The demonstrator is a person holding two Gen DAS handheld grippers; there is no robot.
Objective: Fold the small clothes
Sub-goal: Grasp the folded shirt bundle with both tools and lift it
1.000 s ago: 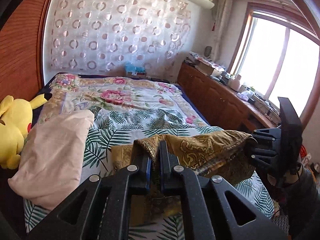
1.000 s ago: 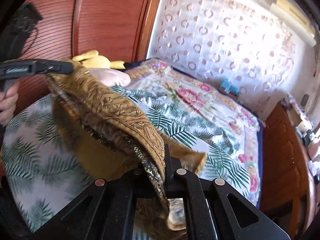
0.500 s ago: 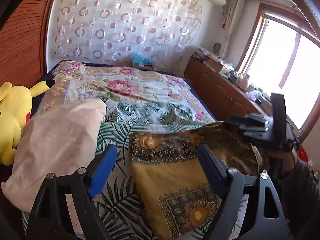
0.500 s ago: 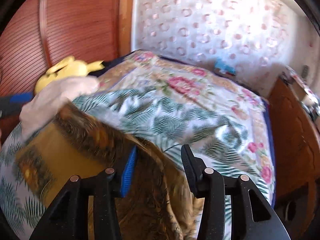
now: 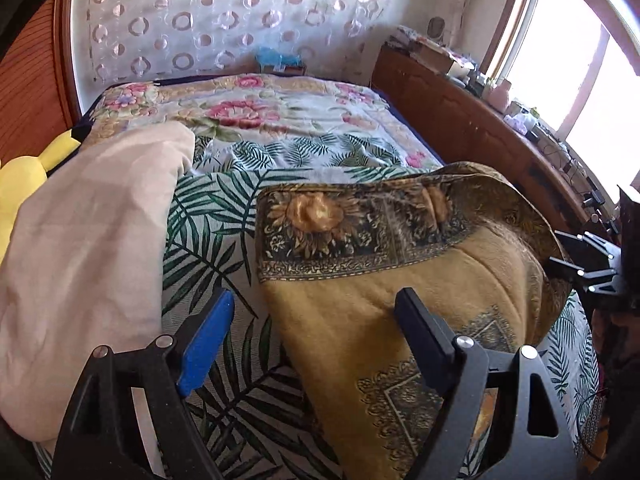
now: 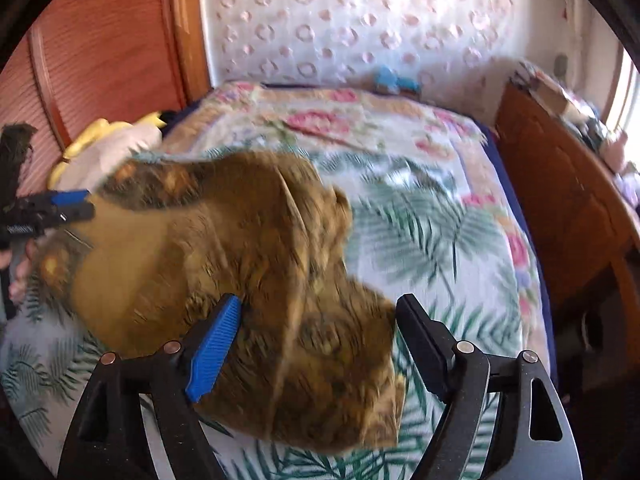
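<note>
Both tools have let go since a second ago: the left tool (image 5: 310, 330) stands wide open, the right tool (image 6: 318, 334) has just been opening, pads clear. Between them the mustard cloth (image 5: 384, 280), woven and sunflower-bordered, lies rumpled on the leaf-print bed (image 5: 212, 220), its near edge cut off, blurred in the right view.

1. We see the left gripper (image 5: 310, 322): matte black frame with triangular cut-outs and round silver screw heads along the arms.
2. One of its fingers (image 5: 204, 344) wears a ribbed blue pad; the other is plain black.
3. The right gripper (image 6: 318, 336) has the same build: black frame, silver screws, one blue ribbed pad.
4. White lettering marks the left gripper's side, too small to read.
</note>
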